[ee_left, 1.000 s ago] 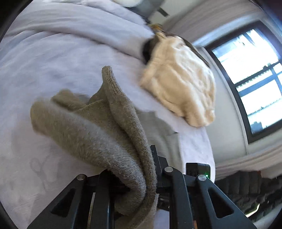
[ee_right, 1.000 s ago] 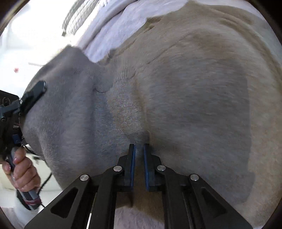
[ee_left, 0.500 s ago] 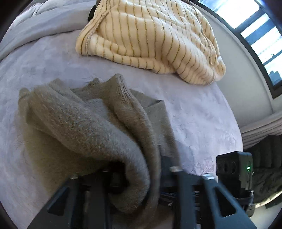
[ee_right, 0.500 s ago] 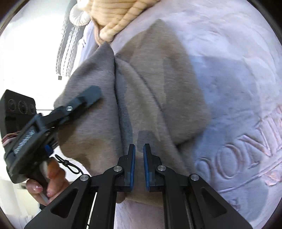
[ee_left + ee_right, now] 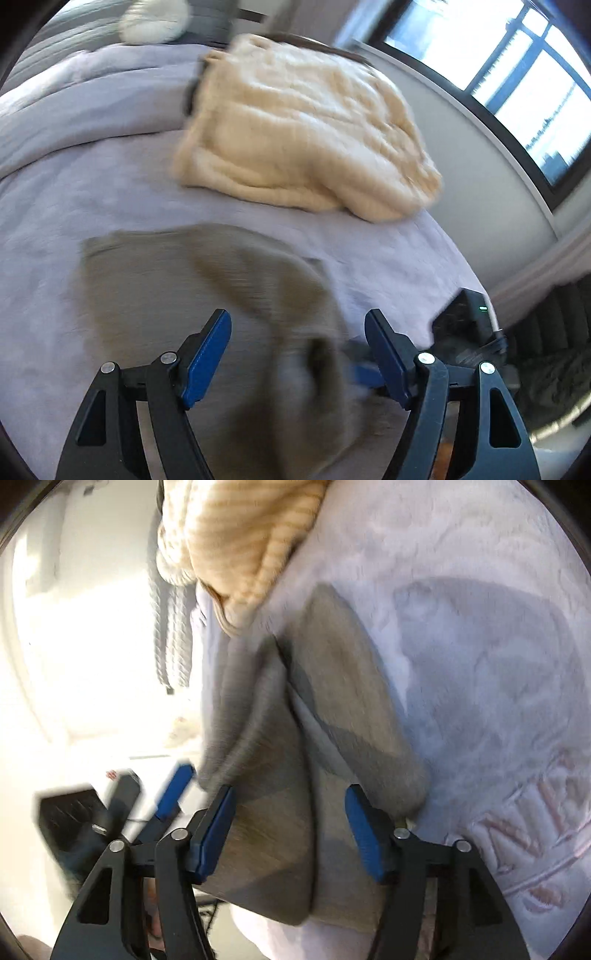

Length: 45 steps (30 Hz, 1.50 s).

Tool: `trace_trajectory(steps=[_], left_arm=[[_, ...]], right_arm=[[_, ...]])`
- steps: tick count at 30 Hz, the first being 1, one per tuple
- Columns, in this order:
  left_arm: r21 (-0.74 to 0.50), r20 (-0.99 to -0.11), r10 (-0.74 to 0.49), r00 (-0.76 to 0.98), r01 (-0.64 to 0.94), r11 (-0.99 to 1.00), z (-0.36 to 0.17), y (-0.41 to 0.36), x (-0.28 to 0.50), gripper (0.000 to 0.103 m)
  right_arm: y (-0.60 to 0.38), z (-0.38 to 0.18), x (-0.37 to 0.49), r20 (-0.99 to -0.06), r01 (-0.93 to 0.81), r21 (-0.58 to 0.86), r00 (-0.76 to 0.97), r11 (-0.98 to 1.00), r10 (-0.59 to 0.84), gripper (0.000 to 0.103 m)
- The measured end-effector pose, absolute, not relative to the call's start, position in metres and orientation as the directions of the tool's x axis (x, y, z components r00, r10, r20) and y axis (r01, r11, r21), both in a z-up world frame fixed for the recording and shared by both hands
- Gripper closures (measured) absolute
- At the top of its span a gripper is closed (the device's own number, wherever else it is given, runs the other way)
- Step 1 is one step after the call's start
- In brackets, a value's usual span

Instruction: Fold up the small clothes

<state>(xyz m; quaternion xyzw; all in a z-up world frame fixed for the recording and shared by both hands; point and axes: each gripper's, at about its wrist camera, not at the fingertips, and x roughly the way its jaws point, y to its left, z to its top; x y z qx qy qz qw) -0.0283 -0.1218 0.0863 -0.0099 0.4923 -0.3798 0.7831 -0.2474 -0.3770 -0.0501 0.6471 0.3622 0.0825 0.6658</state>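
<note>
Here, the left gripper (image 5: 297,350) is seen with its jaws spread wide, the blue pads (image 5: 207,354) standing apart at about 7 and 5 o'clock of its own view and nothing clamped between them. Between and beyond the fingers the grey-brown knit garment (image 5: 192,295) is spread on the lavender blanket (image 5: 92,177), a raised fold of it being blurred near 6 o'clock. Further out, toward 12 o'clock, a cream ribbed garment (image 5: 303,136) is laid on the same blanket, and a window (image 5: 517,85) is seen at 2 o'clock. The right gripper (image 5: 291,823) is likewise held wide apart, its pads (image 5: 216,830) flanking the grey-brown knit garment (image 5: 332,709) without gripping it; the cloth is shown folded over itself, a crease running from 12 toward 6 o'clock. The cream ribbed garment (image 5: 240,535) is found at 11 o'clock, just beside the folded piece. The left gripper (image 5: 147,805) is caught, blurred, at 8 o'clock, and embroidered lettering (image 5: 535,834) is visible on the blanket (image 5: 461,554) at 4 o'clock.
</note>
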Motion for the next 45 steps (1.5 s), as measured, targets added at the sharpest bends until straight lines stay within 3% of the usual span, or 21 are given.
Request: trace_trajectory(steps=[3,6,11,14,16,20,26,28,31,33,36,41,43,45], left_arm=[[-0.349,-0.803,-0.528,0.276,0.501,0.792,0.073,-0.088,-0.016,0.027],[-0.303,-0.857,-0.427,0.288,0.389,0.87,0.046,-0.051,-0.005,0.027],[-0.277,-0.895,-0.362,0.263,0.31,0.91,0.015,-0.02,-0.006,0.027],[-0.305,-0.889,-0.382,0.252,0.298,0.905,0.005,-0.017,-0.01,0.027],[-0.303,-0.889,-0.384,0.252,0.307,0.902,0.006,-0.017,-0.012,0.027],[-0.315,-0.871,-0.423,0.249,0.378,0.871,0.019,-0.024,-0.018,0.027],[-0.299,-0.883,-0.424,0.204,0.453,0.84,0.007,-0.045,-0.028,0.026],[-0.297,-0.888,-0.414,0.201,0.437,0.849,0.004,-0.042,-0.03,0.018],[-0.307,-0.89,-0.415,0.19,0.422,0.853,0.006,-0.031,-0.03,0.018],[-0.314,-0.894,-0.413,0.172,0.416,0.853,0.009,-0.026,-0.032,0.018],[-0.342,-0.899,-0.422,0.122,0.408,0.846,0.01,-0.018,-0.033,0.018],[-0.409,-0.88,-0.471,0.056,0.415,0.813,0.015,-0.018,-0.049,0.018],[-0.398,-0.882,-0.467,0.053,0.444,0.803,0.014,-0.026,-0.059,0.018],[-0.319,-0.916,-0.396,0.061,0.488,0.813,0.005,-0.036,-0.069,0.018]], right_arm=[[-0.391,-0.061,-0.25,-0.296,0.342,0.939,0.763,0.03,0.574,0.033],[-0.396,-0.064,-0.237,-0.274,0.338,0.941,0.739,0.013,0.616,0.033],[-0.385,-0.042,-0.199,-0.41,0.366,0.906,0.636,0.212,0.654,0.036],[-0.373,-0.02,-0.176,-0.591,0.377,0.807,0.519,0.455,0.617,0.088],[-0.359,0.007,-0.172,-0.649,0.324,0.753,0.503,0.572,0.57,0.088],[-0.357,0.047,-0.187,-0.635,0.244,0.741,0.556,0.625,0.537,0.089],[-0.379,-0.013,-0.204,-0.762,0.379,0.635,0.446,0.673,0.469,0.087],[-0.389,-0.029,-0.212,-0.733,0.425,0.677,0.457,0.601,0.503,0.086],[-0.399,-0.026,-0.227,-0.73,0.455,0.681,0.479,0.574,0.487,0.078],[-0.398,-0.012,-0.24,-0.766,0.454,0.638,0.462,0.623,0.448,0.062],[-0.388,0.029,-0.257,-0.735,0.395,0.665,0.496,0.634,0.462,0.059],[-0.356,0.048,-0.269,-0.69,0.305,0.71,0.483,0.635,0.539,0.058],[-0.343,0.044,-0.267,-0.749,0.311,0.649,0.423,0.694,0.51,0.06],[-0.334,0.04,-0.269,-0.815,0.326,0.564,0.372,0.759,0.445,0.088]])
